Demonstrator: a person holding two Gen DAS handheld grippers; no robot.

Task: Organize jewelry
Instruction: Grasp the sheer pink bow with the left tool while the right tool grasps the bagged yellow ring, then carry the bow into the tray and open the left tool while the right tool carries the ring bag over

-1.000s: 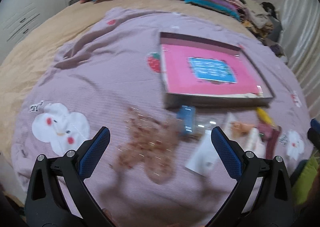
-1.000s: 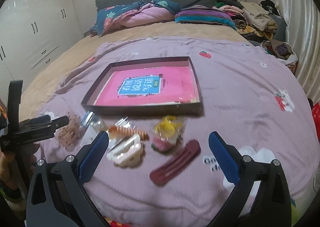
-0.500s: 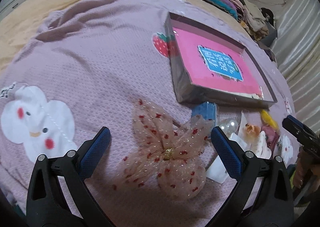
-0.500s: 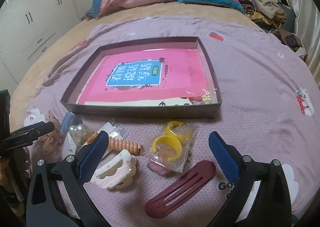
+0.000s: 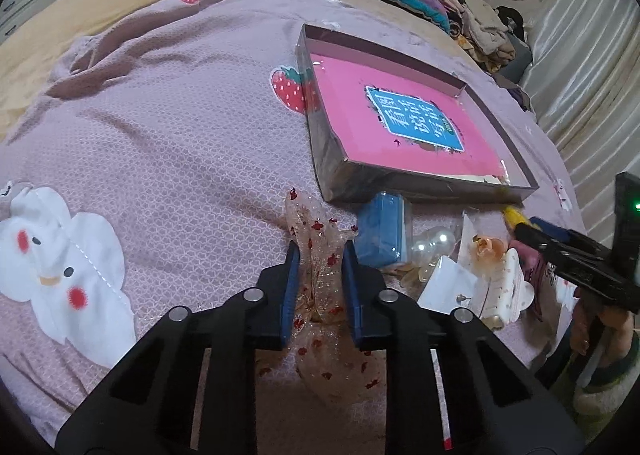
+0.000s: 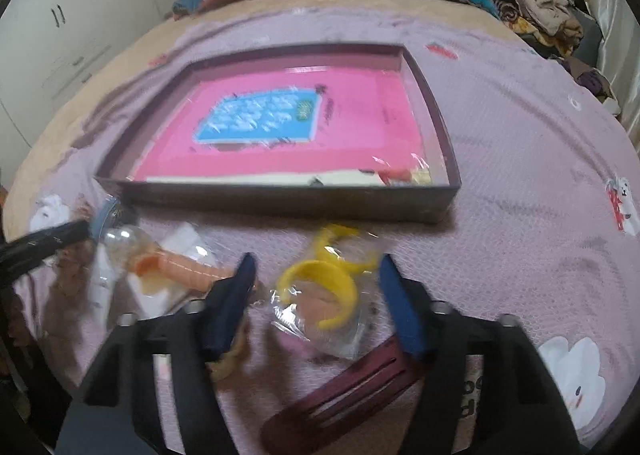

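Observation:
My left gripper (image 5: 319, 255) is shut on a sheer peach tulle bow with red dots (image 5: 320, 287), squeezed between its blue pads on the purple blanket. My right gripper (image 6: 316, 269) is open around a clear bag of yellow hair rings (image 6: 320, 287), with its fingers on either side and apart from it. A dark shallow box (image 6: 288, 199) with a pink book inside lies beyond; in the left wrist view the box (image 5: 360, 179) is ahead to the right. The right gripper (image 5: 560, 251) also shows at the right edge of the left wrist view.
A blue case (image 5: 382, 231), pearl clips (image 5: 436, 243), a white card (image 5: 448, 287) and a white claw clip (image 5: 506, 287) lie right of the bow. An orange spiral tie (image 6: 180, 269) and a maroon hair clip (image 6: 352, 387) lie by the right gripper. Pillows and clothes are piled far behind.
My left gripper has closed on the tulle bow. My right gripper has dropped forward and narrowed around the bag of yellow rings.

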